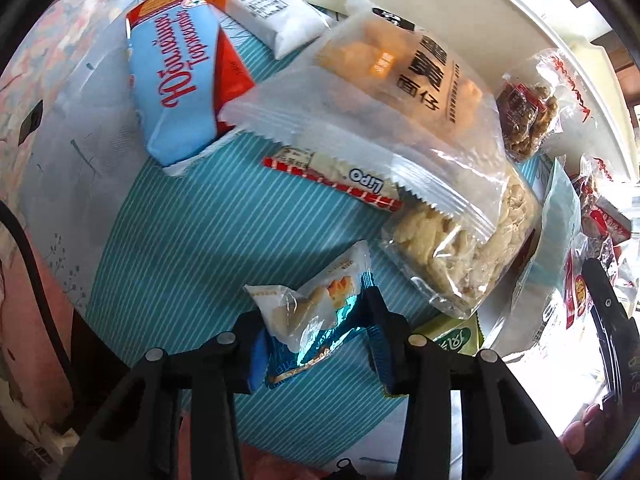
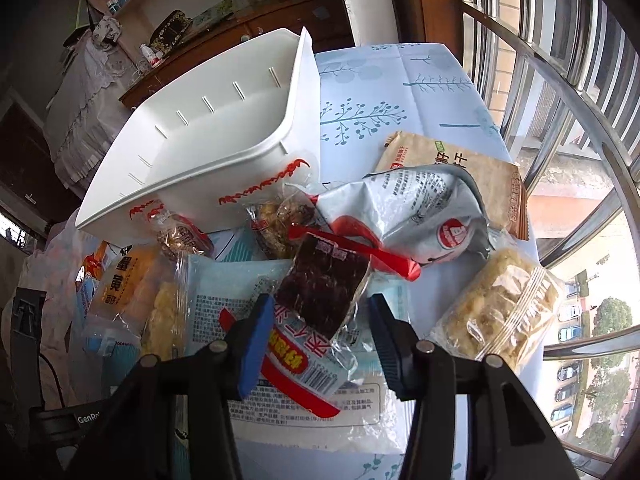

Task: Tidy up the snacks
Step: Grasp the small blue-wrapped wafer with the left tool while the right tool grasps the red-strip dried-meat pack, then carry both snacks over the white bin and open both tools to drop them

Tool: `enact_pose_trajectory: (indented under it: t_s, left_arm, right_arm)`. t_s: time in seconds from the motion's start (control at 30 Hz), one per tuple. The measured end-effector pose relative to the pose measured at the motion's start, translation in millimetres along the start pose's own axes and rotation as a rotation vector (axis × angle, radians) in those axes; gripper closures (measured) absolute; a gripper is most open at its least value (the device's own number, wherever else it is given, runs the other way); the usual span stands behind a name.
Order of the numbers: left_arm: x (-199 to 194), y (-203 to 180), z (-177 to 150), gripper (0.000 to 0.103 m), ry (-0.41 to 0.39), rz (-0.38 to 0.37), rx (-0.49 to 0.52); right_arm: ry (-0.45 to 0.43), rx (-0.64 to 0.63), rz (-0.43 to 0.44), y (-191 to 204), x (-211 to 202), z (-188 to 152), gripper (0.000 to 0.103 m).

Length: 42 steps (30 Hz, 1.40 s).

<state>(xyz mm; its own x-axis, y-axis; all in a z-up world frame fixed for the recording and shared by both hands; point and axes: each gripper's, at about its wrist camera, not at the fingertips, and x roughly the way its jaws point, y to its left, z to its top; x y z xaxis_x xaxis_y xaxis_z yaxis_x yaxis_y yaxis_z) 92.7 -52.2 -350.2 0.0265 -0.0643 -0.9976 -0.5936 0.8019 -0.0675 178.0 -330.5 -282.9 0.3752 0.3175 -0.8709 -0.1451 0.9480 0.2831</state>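
Note:
In the left wrist view my left gripper [image 1: 316, 332] has its jaws around a small packet of white and shiny blue wrap [image 1: 308, 320], which lies on a teal striped bag [image 1: 208, 240]; the pads look close on it. Beyond it lie a clear rice-cracker bag [image 1: 460, 240], a frosted pouch of orange snacks [image 1: 380, 80] and a light blue biscuit pack [image 1: 176, 80]. In the right wrist view my right gripper [image 2: 316, 328] is open over a dark red clear packet [image 2: 320, 292] lying on a red-and-white packet [image 2: 296, 364]. The white plastic bin [image 2: 208, 148] stands behind the pile.
A grey crumpled bag [image 2: 420, 212], a tan biscuit pack [image 2: 460, 168] and a clear cracker bag [image 2: 500, 304] lie on the tree-print tablecloth [image 2: 380, 92]. Window bars [image 2: 580, 80] stand at the right. A white wrapped bar [image 1: 272, 16] lies at the far side.

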Motion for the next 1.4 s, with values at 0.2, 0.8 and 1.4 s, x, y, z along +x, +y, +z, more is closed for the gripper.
enact_pose_trajectory:
  t_s: [0.2,0.8,1.4]
  left_arm:
    - [-28.3,31.1,-3.1,0.062,-0.012,-0.001,0.030]
    - [-152.0,2.2,43.2,0.062,-0.331,-0.073,0.332]
    - [-207.2,-45.8,123.4,0.062,-0.609,-0.278,0.442]
  right_arm:
    - [-0.014,-0.023,0.007,10.2,-9.4,-6.6,0.054]
    - [-0.159,-0.066,0.036,67.2,-55.6,-0.7,0.054]
    - [-0.394,-0.050,-0.021,126.4,-58.8,48.9,0.054]
